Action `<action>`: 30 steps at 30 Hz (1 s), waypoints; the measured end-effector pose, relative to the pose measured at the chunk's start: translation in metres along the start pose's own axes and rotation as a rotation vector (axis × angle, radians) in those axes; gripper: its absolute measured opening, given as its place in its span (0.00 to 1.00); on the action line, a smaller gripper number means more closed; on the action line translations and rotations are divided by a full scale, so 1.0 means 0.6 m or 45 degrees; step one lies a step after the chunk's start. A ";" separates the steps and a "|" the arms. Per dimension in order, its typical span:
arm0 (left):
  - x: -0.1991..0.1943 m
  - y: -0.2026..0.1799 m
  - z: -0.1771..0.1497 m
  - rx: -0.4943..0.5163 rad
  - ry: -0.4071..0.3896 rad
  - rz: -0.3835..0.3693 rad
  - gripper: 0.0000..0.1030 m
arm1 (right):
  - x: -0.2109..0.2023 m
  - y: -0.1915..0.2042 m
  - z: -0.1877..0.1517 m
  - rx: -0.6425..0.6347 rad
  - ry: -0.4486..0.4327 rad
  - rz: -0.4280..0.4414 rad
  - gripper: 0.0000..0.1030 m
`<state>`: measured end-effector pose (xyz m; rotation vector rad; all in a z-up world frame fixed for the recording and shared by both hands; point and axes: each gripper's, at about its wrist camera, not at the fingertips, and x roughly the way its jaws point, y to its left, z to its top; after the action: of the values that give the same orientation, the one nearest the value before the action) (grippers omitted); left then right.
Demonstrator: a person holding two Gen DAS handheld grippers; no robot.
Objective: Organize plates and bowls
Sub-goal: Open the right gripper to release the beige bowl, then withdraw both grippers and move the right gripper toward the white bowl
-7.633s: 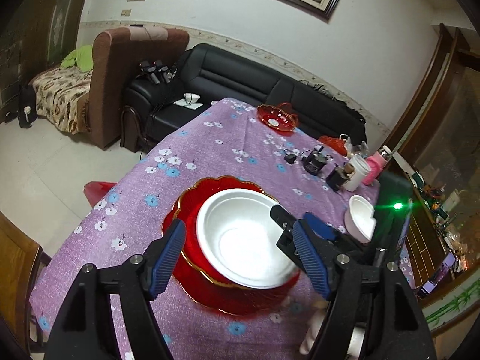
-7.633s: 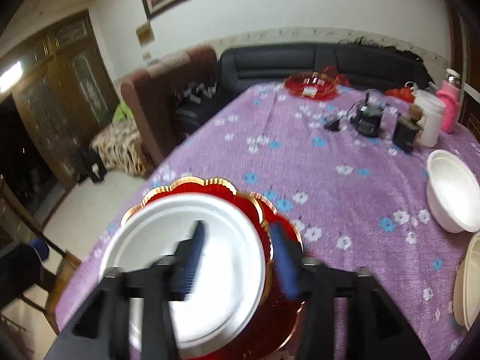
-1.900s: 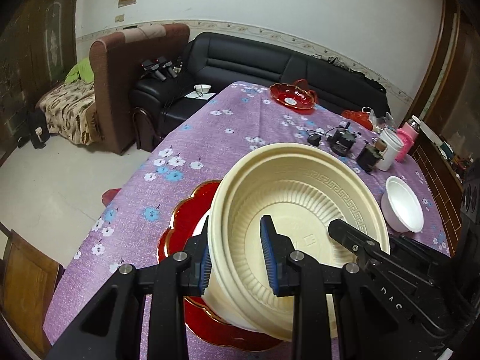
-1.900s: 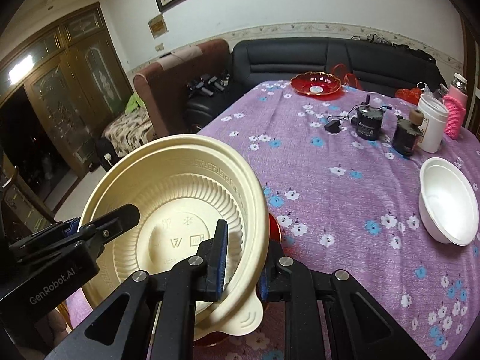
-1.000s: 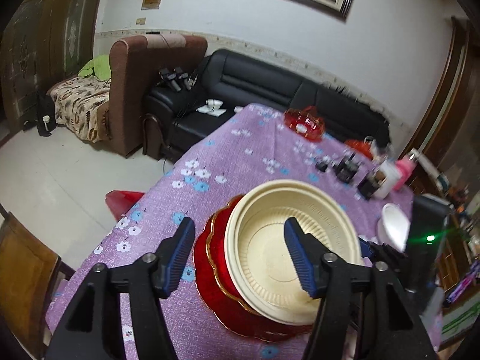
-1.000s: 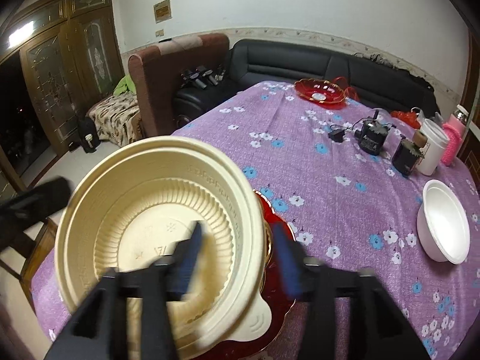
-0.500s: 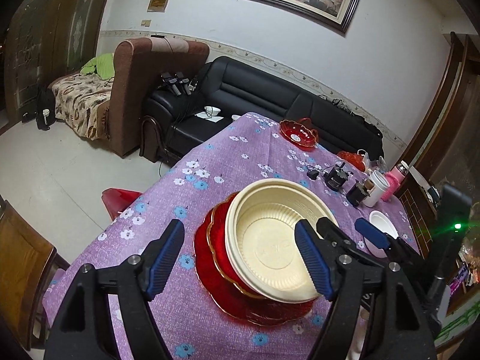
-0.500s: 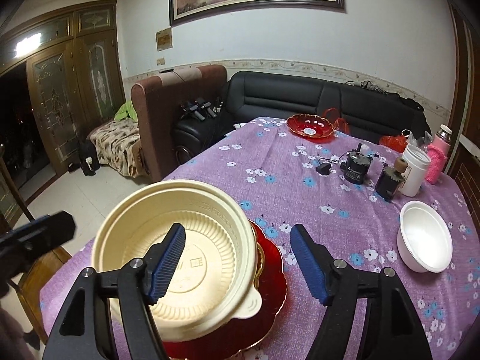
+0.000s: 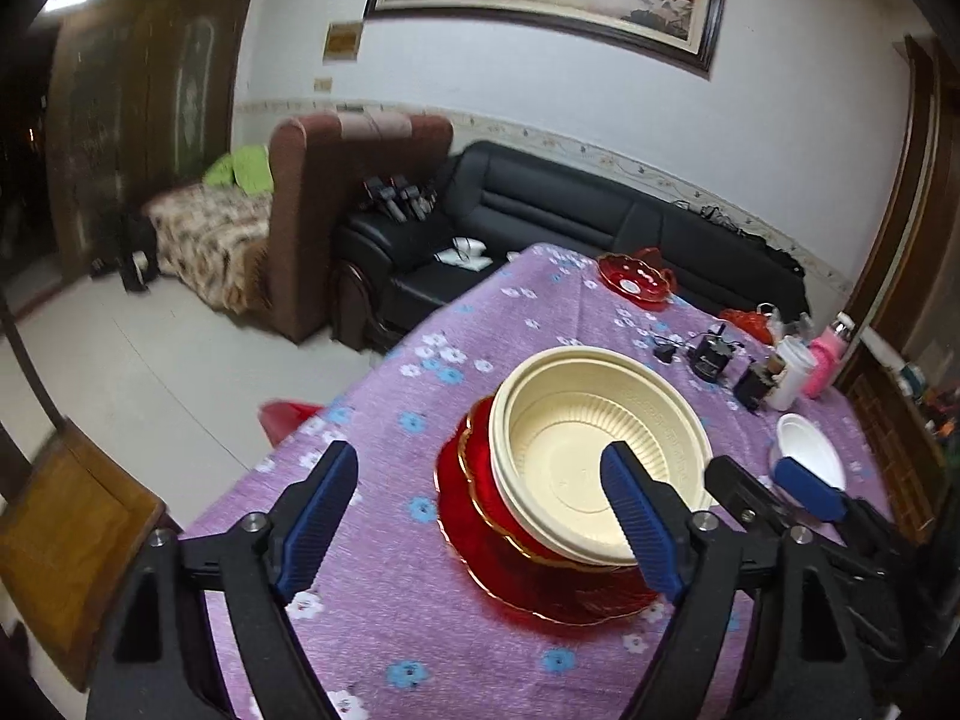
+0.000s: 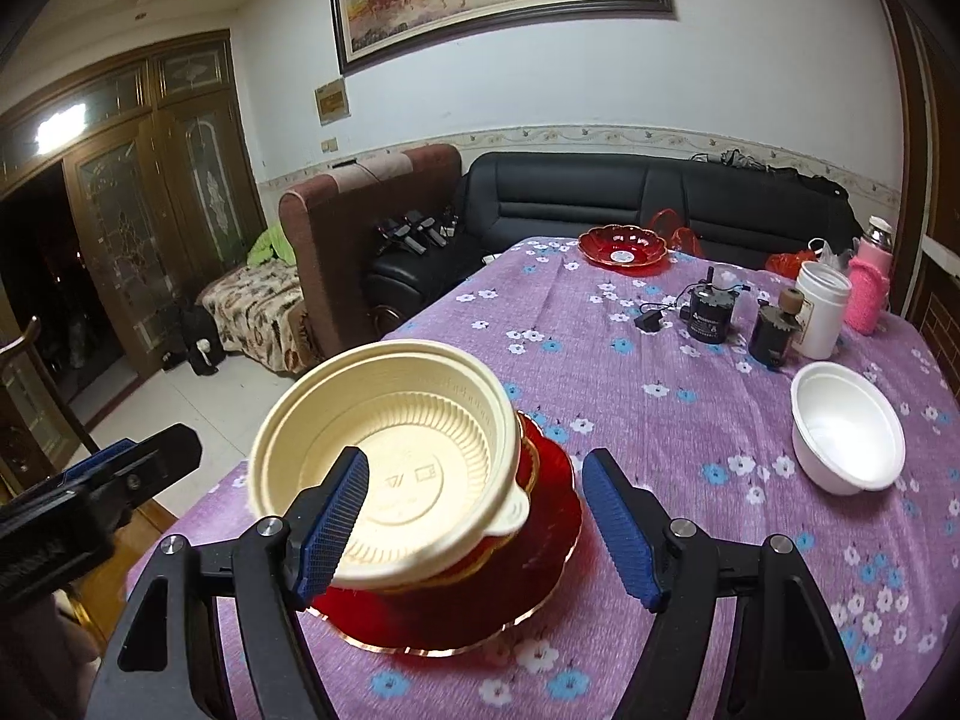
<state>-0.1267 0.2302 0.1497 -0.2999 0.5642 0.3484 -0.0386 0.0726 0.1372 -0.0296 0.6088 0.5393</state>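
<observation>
A large cream ribbed bowl sits stacked on red gold-rimmed plates on the purple flowered table. My left gripper is open and empty, held back above the stack. My right gripper is open and empty, also above the stack; it shows at the right in the left wrist view. A small white bowl stands alone to the right. A red dish sits at the far end.
Two dark jars, a white cup and a pink bottle stand at the far right of the table. A black sofa and a brown armchair lie beyond. A wooden chair stands at the left.
Both grippers, which held the cream bowl 1.9 s ago, have let it go on the red plates, opened, and drawn back and up from the stack.
</observation>
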 end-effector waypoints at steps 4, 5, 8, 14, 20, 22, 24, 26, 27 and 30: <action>-0.026 -0.027 -0.007 0.094 -0.067 0.079 0.82 | -0.035 -0.004 -0.018 0.015 -0.034 -0.009 0.79; -0.032 -0.036 -0.009 0.118 -0.083 0.096 0.84 | -0.042 -0.004 -0.021 0.019 -0.042 -0.012 0.79; -0.052 -0.062 -0.017 0.185 -0.127 0.138 0.89 | -0.069 -0.013 -0.036 0.042 -0.067 -0.034 0.80; -0.094 -0.109 -0.035 0.282 -0.151 0.130 0.90 | -0.116 -0.053 -0.064 0.137 -0.078 -0.050 0.81; -0.138 -0.153 -0.056 0.388 -0.224 0.168 0.91 | -0.171 -0.097 -0.090 0.232 -0.118 -0.057 0.83; -0.151 -0.169 -0.063 0.422 -0.246 0.168 0.91 | -0.187 -0.109 -0.098 0.246 -0.139 -0.073 0.83; -0.160 -0.180 -0.068 0.444 -0.256 0.159 0.92 | -0.202 -0.120 -0.104 0.259 -0.155 -0.085 0.83; -0.169 -0.191 -0.074 0.466 -0.266 0.150 0.92 | -0.217 -0.130 -0.111 0.274 -0.169 -0.097 0.84; -0.173 -0.199 -0.076 0.481 -0.271 0.147 0.92 | -0.221 -0.135 -0.112 0.279 -0.174 -0.100 0.84; -0.176 -0.216 -0.081 0.514 -0.273 0.138 0.93 | -0.234 -0.153 -0.116 0.296 -0.188 -0.119 0.85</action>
<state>-0.1809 0.0710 0.1932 0.1565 0.4278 0.3572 -0.1271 -0.0855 0.1452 0.1989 0.5200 0.3742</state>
